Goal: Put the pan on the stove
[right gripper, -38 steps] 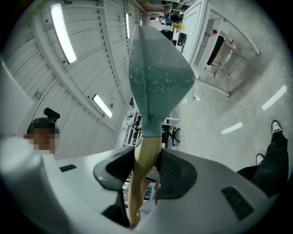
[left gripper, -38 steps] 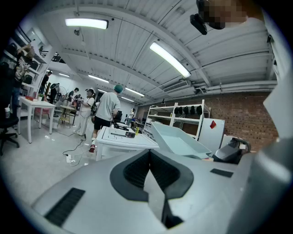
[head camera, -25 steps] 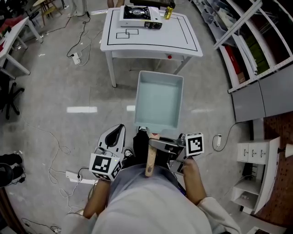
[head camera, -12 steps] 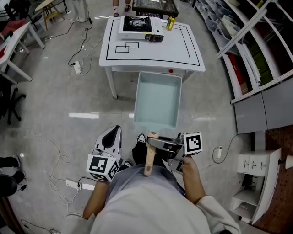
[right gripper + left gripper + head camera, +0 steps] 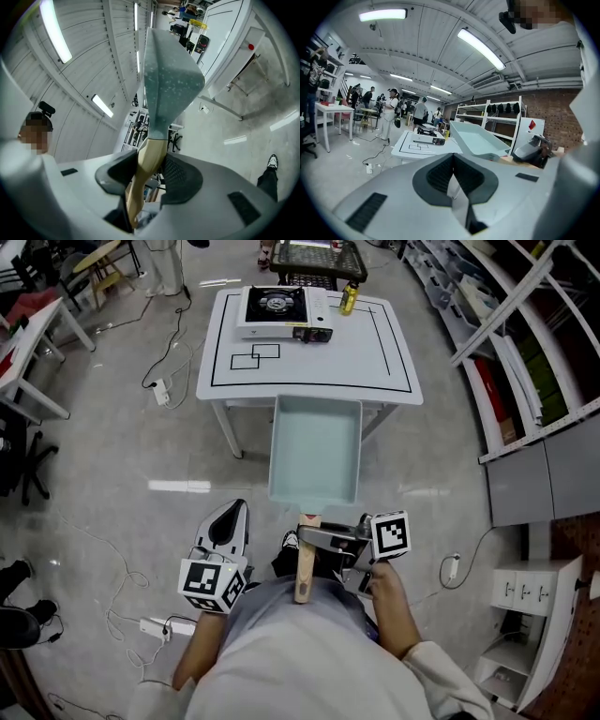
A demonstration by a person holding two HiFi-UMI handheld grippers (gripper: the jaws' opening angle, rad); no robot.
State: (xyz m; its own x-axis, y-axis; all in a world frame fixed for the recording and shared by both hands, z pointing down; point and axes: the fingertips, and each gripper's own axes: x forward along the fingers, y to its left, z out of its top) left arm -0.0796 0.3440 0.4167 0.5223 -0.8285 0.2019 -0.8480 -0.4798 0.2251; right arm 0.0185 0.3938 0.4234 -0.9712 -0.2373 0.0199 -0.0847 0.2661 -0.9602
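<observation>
Two tongs, right tongs [image 5: 146, 172] clamped on pan [image 5: 315, 448] by wooden handle [image 5: 306, 573], left tongs [image 5: 451, 180] closed, empty.

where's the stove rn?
Head view, top centre: the stove sits on the far-left part of the white table, yellow bottle just to its right. The pan, gripped by the right hand-held gripper, is nearer the person, well short of it.

Pale teal pan [image 5: 315, 448], speckled underneath, with tan wooden handle [image 5: 306, 573], centre of frame; white table [image 5: 375, 352] ruled with black outlines, upper centre; yellow bottle [image 5: 349, 298] beside white-and-black stove [image 5: 277, 307]; glossy grey floor [image 5: 112, 456]
</observation>
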